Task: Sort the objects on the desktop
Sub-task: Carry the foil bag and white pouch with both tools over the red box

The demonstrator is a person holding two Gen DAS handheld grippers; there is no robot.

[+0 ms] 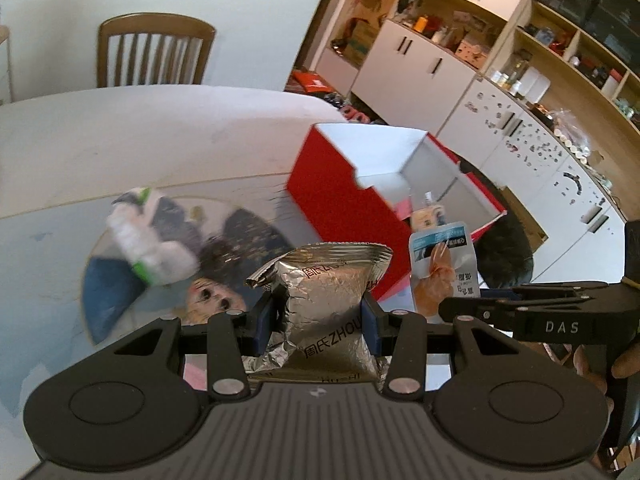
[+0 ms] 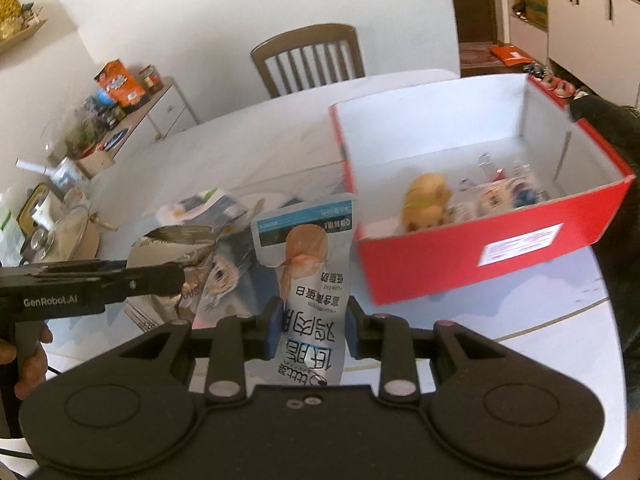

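Left gripper (image 1: 320, 320) is pinching a foil packet (image 1: 320, 300); right gripper (image 2: 310, 326) is pinching a white pouch (image 2: 308, 264). Ahead, box (image 2: 460, 252) contents are blurring together.

"ZHOU" on foil packet (image 1: 326, 308), "DAS" on right tongs (image 1: 472, 312), "GenRobot.AI" on left tongs (image 2: 160, 280)

Tongs: two, left tongs (image 1: 318, 322) and right tongs (image 2: 310, 326)
Foil snack packets: one (image 1: 324, 300)
White snack pouches: one (image 2: 308, 268)
Red boxes: one (image 2: 480, 248)
Yellow-haired dolls in the box: one (image 2: 426, 200)
White bottles on the counter: one (image 1: 148, 240)
Wooden chairs: one (image 2: 310, 60)
Round picture mats: one (image 1: 108, 288)
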